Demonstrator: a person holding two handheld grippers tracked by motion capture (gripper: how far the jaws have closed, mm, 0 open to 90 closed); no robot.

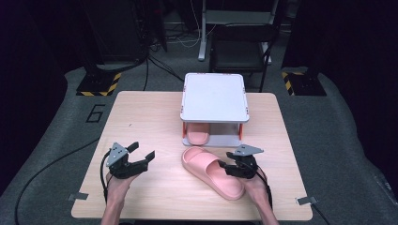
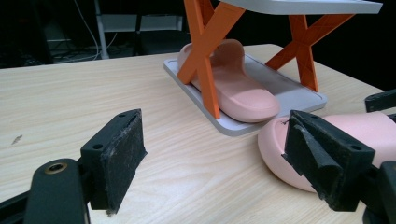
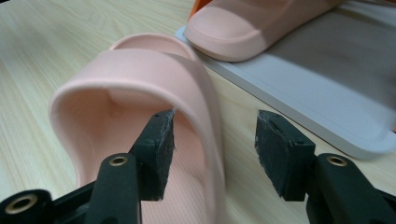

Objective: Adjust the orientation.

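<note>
Right now our right fingers (image 3: 212, 154) stand half open astride the outer side wall of the loose pink slipper (image 1: 213, 171), pads off it, one inside and one outside. Its long axis runs diagonally toward the rack (image 1: 215, 96) sheltering its mate (image 1: 197, 137). Our left fingers (image 1: 141, 152), wide open and empty, sit well apart on the surface (image 1: 141, 117).
</note>
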